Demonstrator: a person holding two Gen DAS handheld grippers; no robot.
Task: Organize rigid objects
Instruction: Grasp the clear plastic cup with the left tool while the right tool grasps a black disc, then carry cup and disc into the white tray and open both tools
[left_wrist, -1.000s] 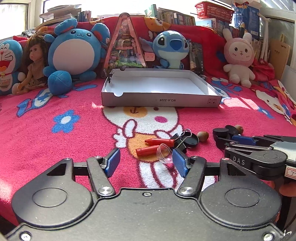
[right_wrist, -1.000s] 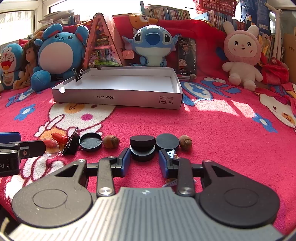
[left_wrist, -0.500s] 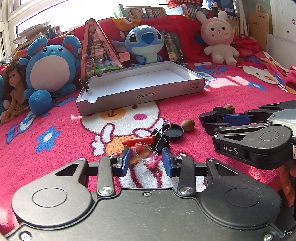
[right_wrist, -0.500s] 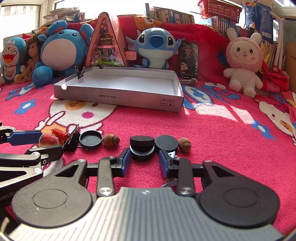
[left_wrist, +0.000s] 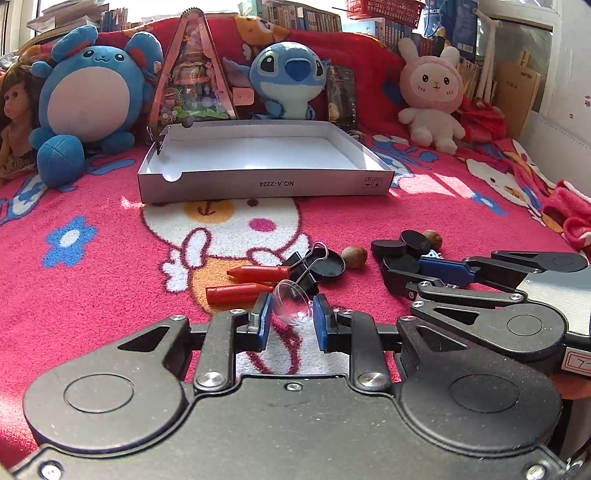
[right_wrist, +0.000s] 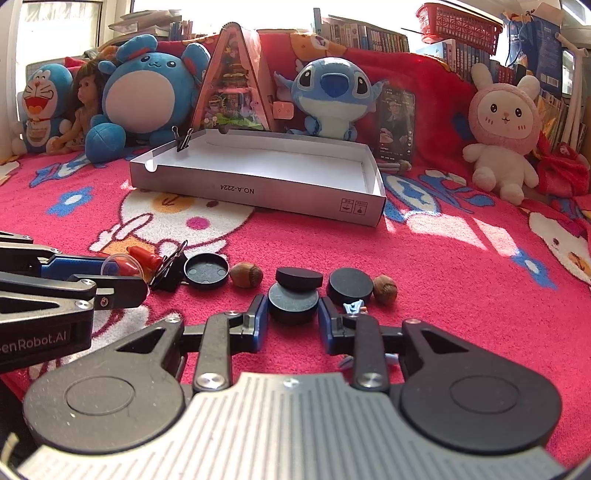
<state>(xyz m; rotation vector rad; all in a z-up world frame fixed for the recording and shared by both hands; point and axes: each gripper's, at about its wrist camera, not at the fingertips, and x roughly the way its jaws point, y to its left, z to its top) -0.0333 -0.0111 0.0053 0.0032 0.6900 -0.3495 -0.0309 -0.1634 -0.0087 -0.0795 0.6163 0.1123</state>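
My left gripper (left_wrist: 291, 314), lower centre of left view, closing around clear plastic dome (left_wrist: 292, 302); contact unclear. My right gripper (right_wrist: 292, 317), lower centre of right view, closing on lower of 2 stacked black round discs (right_wrist: 293, 298); pads beside it. White cardboard tray (right_wrist: 295, 195) upper centre.

Left gripper (left_wrist: 290, 315): jaws wide apart a second ago, closing now around the small clear plastic dome-shaped cup (left_wrist: 291, 302), which sits between the blue pads, near or at contact. The cup previously lay just off its right finger.

Right gripper (right_wrist: 292, 317): jaws closing in on the lower black round plastic disc (right_wrist: 293, 300), narrower than before, pads close to its sides.
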